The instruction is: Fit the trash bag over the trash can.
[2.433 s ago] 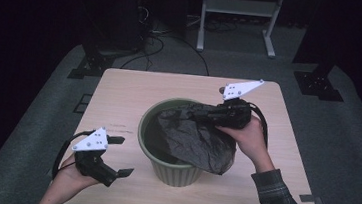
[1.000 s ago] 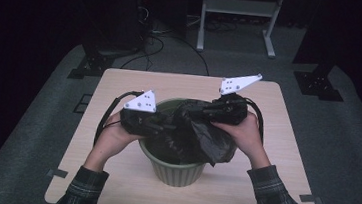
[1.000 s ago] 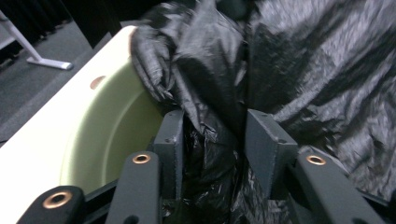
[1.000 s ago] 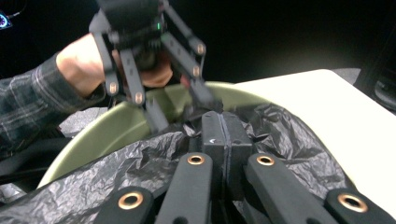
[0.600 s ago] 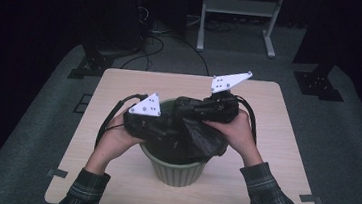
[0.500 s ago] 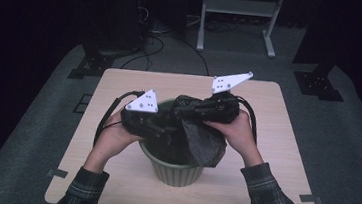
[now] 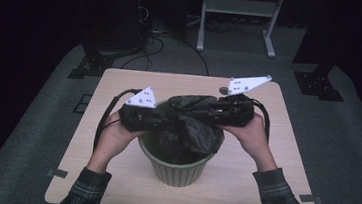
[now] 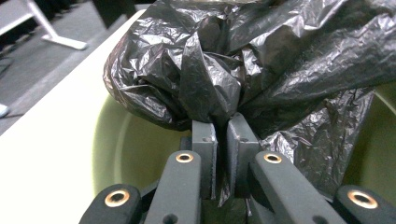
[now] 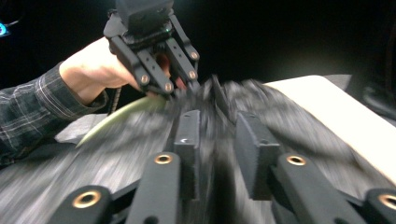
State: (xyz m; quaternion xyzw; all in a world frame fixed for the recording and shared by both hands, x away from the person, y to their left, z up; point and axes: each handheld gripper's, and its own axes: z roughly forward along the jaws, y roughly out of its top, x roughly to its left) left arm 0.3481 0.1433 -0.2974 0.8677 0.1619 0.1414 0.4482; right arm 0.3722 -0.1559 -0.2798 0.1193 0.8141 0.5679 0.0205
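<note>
Lining the bin (image 7: 177,168), apparently: midway, with the rim not yet covered. Over the bin's mouth, bunched and crumpled, partly hanging inside: the bag (image 7: 192,129). At the bin's left rim, the left hand-held gripper (image 8: 223,135), just closed and clamped tight on a fold of the bag. At the bin's right rim, the right hand-held gripper (image 9: 217,136), blurred, just opened, jaws standing apart with bag film in the gap and no firm pinch. Next, probably: regripping the bag's edge on the right, then spreading the opening wide and drawing it down around the bin's rim, without tipping the bin. Around the bin, a dark room; beyond it, grey floor (image 7: 41,119), cables (image 7: 151,29) and a metal stand (image 7: 238,7). Under the bin, a pale wooden counter (image 7: 111,175).
</note>
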